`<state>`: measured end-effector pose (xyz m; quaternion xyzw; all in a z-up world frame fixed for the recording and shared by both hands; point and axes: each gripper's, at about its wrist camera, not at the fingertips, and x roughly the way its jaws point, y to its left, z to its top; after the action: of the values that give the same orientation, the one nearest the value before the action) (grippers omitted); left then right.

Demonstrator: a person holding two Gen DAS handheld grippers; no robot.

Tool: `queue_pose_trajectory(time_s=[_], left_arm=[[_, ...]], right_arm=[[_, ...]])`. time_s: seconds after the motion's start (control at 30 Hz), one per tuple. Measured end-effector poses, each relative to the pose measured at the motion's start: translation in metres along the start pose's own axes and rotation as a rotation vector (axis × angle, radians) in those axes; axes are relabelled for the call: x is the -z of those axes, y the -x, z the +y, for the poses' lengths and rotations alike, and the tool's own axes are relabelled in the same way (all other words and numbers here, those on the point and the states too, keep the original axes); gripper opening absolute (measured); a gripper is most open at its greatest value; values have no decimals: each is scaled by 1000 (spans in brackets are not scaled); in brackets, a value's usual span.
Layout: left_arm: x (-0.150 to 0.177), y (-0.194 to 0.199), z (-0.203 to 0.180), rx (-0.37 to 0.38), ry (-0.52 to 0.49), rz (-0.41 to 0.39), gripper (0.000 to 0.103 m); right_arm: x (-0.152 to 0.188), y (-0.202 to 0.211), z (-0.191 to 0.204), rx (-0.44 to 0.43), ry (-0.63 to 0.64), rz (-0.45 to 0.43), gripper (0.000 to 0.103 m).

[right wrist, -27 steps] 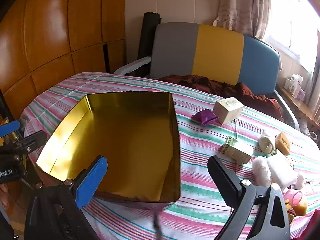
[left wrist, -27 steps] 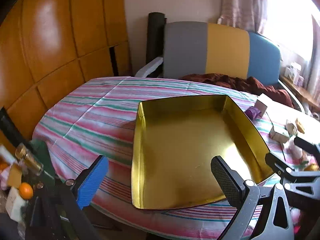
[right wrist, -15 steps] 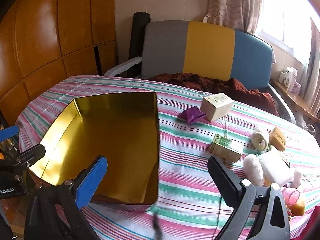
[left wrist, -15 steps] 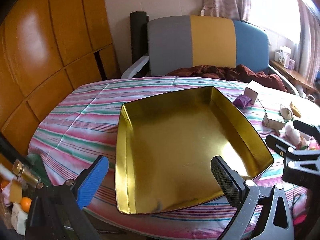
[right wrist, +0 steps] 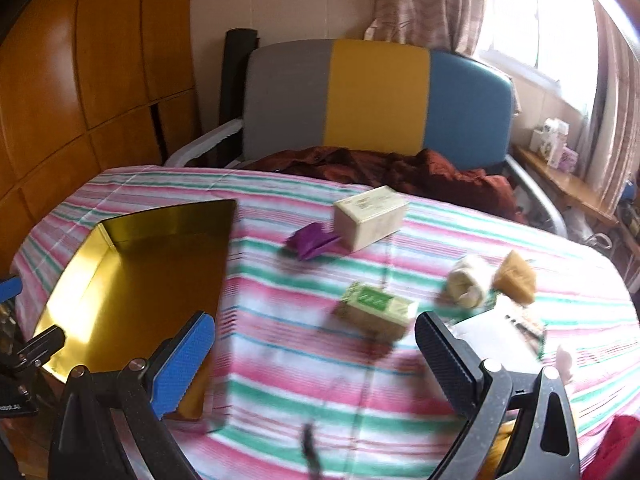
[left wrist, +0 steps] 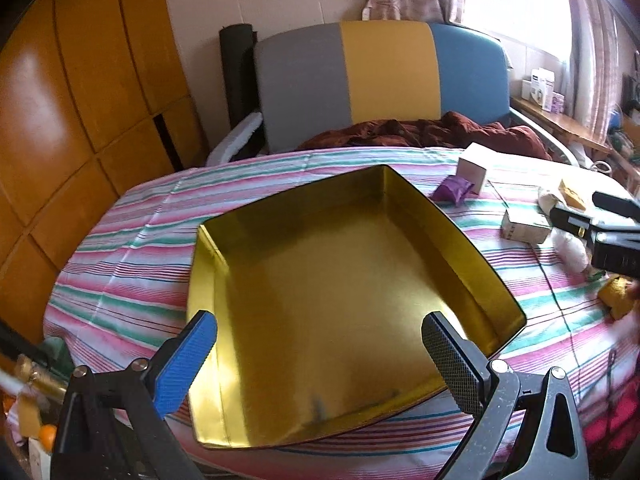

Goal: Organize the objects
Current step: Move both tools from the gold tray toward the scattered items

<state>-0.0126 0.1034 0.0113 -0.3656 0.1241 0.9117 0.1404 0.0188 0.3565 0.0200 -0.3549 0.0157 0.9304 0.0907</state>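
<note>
Both wrist views have swung rightward since the earlier frames: the gold tin tray [left wrist: 344, 280] now sits further left in each view, and in the right wrist view more of the scattered items has come into sight.

Left gripper [left wrist: 320, 354]: jaws fully spread, nothing between the pads, hovering over the near edge of the tray. The tray is empty and rests on the striped cloth of the worktop [left wrist: 132, 248].

Right gripper [right wrist: 314, 352]: jaws fully spread, holding nothing, hovering over bare cloth to the right of the tray. This view is motion-blurred.

Item positions on the worktop, right of the tray:
- Purple pouch [right wrist: 312, 240], touching or just beside the cream box [right wrist: 370, 216] at the far side.
- Green-topped box [right wrist: 376, 310], nearer, just beyond the black pad of the right gripper.
- White bundle [right wrist: 468, 278] and tan wedge [right wrist: 516, 278], side by side further right.
- White flat packet [right wrist: 496, 336], near right, partly behind the black pad.

A chair [left wrist: 380, 84] with grey, yellow and blue panels stands beyond the far edge, with dark red fabric [left wrist: 420, 134] on its seat.
</note>
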Motion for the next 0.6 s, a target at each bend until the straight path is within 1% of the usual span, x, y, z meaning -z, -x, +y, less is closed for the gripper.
queue_pose_trajectory(time_s=[0.1, 0.2, 0.37, 0.43, 0.5, 0.6], left_arm=[[-4, -8, -2, 87, 29, 27, 103], [-11, -10, -10, 115, 10, 17, 103], [-34, -16, -27, 177, -41, -3, 103], [-47, -19, -36, 206, -64, -8, 103], [-58, -24, -41, 238, -80, -9, 103], [-74, -34, -56, 253, -112, -24, 103]], right_arm=[[-10, 0, -28, 41, -12, -10, 102], [-20, -5, -65, 96, -41, -30, 102], [-23, -23, -131, 159, -148, -24, 102], [-19, -26, -146, 166, -183, -23, 102], [-12, -31, -161, 146, -241, -12, 102], [-7, -38, -166, 121, -283, 38, 102]])
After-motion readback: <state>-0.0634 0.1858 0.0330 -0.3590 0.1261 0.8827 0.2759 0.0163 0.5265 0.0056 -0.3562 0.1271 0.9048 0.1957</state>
